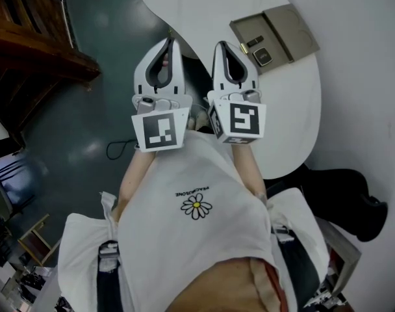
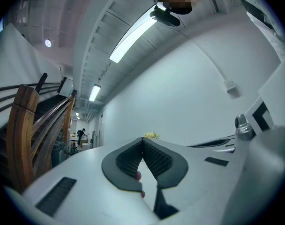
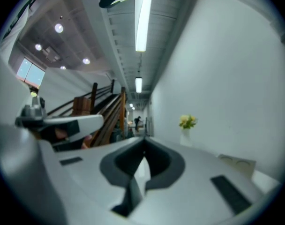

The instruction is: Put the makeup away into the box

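White table is recorded beyond both grippers. Left gripper and right gripper are held side by side, each with jaws closed together and nothing gripped. Tan box lies open on the table, apart from them. A compact and a small dark item are seated in its tray.

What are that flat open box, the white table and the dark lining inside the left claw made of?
The box is matte olive-brown with flat, sharp-edged panels, likely card or cloth-covered board. The table is smooth white with a faint sheen, perhaps laminate or painted board. The left gripper has dark, ribbed, matte pads, which are probably rubber.
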Motion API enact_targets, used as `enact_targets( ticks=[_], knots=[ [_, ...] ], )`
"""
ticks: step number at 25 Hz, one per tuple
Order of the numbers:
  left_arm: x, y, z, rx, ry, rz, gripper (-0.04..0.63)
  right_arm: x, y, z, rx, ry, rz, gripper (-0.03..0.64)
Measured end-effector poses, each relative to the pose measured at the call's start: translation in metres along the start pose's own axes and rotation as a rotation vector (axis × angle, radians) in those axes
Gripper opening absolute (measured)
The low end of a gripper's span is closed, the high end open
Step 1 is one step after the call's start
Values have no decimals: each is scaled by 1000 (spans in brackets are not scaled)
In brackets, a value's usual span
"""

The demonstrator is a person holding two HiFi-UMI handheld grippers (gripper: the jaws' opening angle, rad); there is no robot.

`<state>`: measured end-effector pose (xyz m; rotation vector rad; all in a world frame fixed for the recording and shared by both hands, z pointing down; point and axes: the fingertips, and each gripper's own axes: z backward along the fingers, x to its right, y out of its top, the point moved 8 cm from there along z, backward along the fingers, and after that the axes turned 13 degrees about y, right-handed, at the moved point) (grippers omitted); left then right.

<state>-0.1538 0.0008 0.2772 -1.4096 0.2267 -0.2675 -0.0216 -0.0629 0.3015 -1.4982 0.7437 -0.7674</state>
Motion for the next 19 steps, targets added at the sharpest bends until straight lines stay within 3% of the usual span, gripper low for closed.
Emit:
enact_targets(
  ticks=[7,19],
  knots=[
    [1,-2,-1,-3,-3,3,20,-7,-4,-2,-24,38,-22,30],
    [6,-7,-3,-21,-9,10,20,3,-10,3,-40,9,-35,30]
  ],
)
